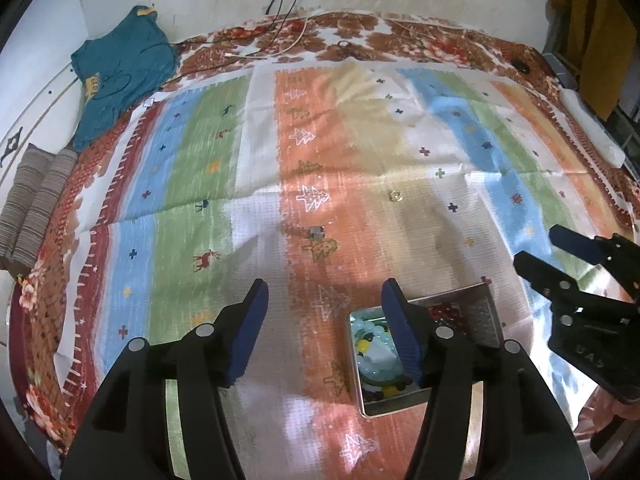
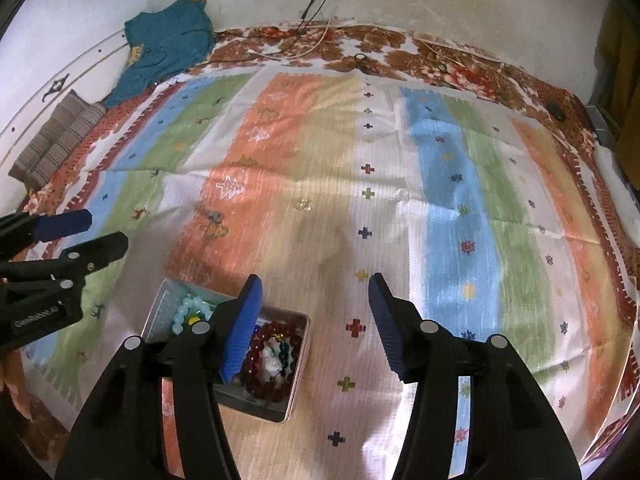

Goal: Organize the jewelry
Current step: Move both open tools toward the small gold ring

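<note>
A small metal tin (image 1: pixel 486 316) (image 2: pixel 298 364) lies on the striped cloth, holding pale blue and dark red bead bracelets (image 2: pixel 276 350). A small gold ring-like piece (image 1: pixel 396 196) (image 2: pixel 304 203) and a small grey piece (image 1: pixel 316 233) (image 2: pixel 214 216) lie loose on the cloth farther off. My left gripper (image 1: pixel 324 300) is open and empty, above the cloth just left of the tin. My right gripper (image 2: pixel 314 296) is open and empty, just right of the tin. Each gripper also shows at the edge of the other's view, the right (image 1: pixel 538 248) and the left (image 2: pixel 106 230).
The striped cloth (image 1: pixel 256 152) covers a floral bedspread (image 2: pixel 460 64). A teal garment (image 1: pixel 120 76) and a folded striped cloth (image 1: pixel 36 200) lie at the far left. Cables (image 1: pixel 280 44) trail along the wall. A white object (image 1: pixel 592 128) lies at the right edge.
</note>
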{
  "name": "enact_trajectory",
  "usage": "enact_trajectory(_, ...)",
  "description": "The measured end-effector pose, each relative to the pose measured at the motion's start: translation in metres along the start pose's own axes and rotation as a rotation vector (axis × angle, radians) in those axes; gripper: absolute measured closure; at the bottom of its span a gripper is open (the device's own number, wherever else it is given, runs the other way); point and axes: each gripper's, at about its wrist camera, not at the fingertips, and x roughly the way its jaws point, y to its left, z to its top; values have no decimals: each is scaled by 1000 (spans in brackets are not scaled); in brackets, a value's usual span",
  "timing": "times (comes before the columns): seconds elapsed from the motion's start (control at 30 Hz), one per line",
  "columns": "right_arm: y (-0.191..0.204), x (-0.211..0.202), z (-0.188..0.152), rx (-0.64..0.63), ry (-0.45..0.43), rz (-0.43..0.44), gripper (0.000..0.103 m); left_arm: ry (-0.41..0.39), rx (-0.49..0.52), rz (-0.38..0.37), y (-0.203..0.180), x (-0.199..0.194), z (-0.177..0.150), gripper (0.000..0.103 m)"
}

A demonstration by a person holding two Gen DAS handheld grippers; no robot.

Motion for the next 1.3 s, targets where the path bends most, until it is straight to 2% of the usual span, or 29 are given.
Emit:
enact_trajectory(0.23,-6,14,6,8,15,-16,44,-20,-16,18,-2,9,7,40)
enact_trajectory(0.4,-10,27,12,10,30,-26,43,15,12,39,-6,25,10,40)
enact_trajectory(0.73,-11,52,24,8,60,-55,43,51,-7,55,3,50,20,40)
enact_trajectory(0.83,-13,54,28,20,42,-81,43,66,-4,61,4,59,22,39)
enact_trajectory(1.3,-11,85,38,-1,87,-91,43,116,-6,66,10,88,28,38)
